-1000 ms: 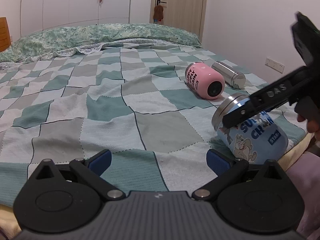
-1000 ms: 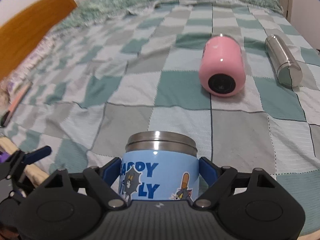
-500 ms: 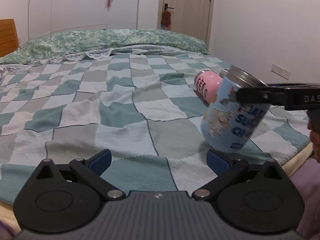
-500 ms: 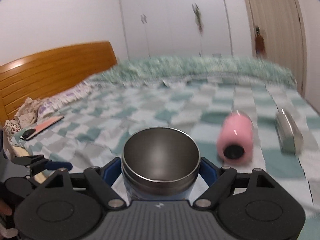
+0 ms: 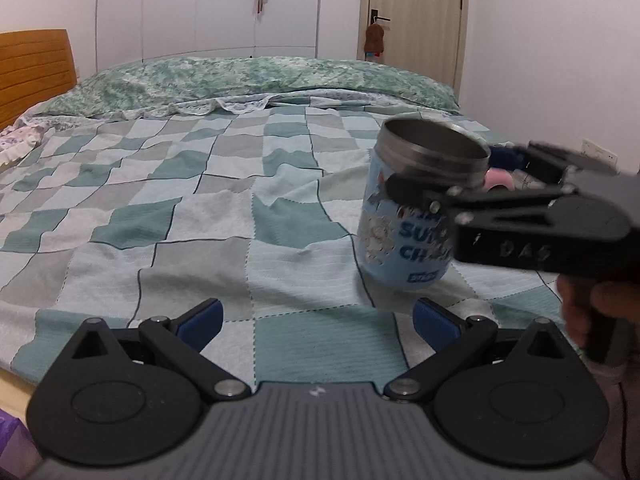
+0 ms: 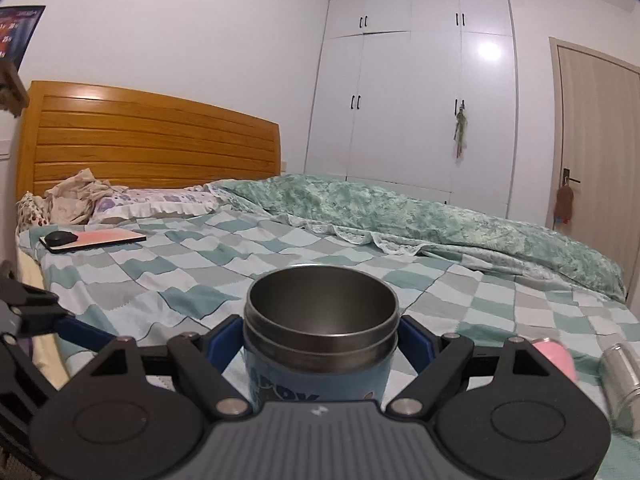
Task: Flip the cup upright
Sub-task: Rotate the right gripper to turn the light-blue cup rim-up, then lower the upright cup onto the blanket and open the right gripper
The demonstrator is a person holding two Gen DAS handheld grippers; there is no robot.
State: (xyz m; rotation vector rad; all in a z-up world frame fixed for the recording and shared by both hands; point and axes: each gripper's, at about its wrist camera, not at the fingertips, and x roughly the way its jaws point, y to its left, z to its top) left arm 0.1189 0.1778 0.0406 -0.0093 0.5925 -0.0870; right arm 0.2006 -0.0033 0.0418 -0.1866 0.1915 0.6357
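Observation:
A blue steel cup [image 5: 412, 220] with cartoon print stands upright with its open mouth up, its base at or just above the checked blanket. My right gripper [image 6: 320, 338] is shut on the blue cup [image 6: 320, 344] just below the steel rim. In the left wrist view the right gripper's fingers [image 5: 424, 196] clamp the cup from the right. My left gripper [image 5: 316, 320] is open and empty, low over the blanket, left and in front of the cup.
A pink cup [image 6: 556, 358] and a steel bottle [image 6: 622, 376] lie on their sides right of the blue cup. The green-checked blanket [image 5: 200, 216] covers the bed. A notebook with a black mouse [image 6: 92, 239] lies near the wooden headboard [image 6: 152, 148].
The right gripper has turned the blue cup from lying tilted to upright, mouth up, and shifted it left on the bed. The left gripper stays open.

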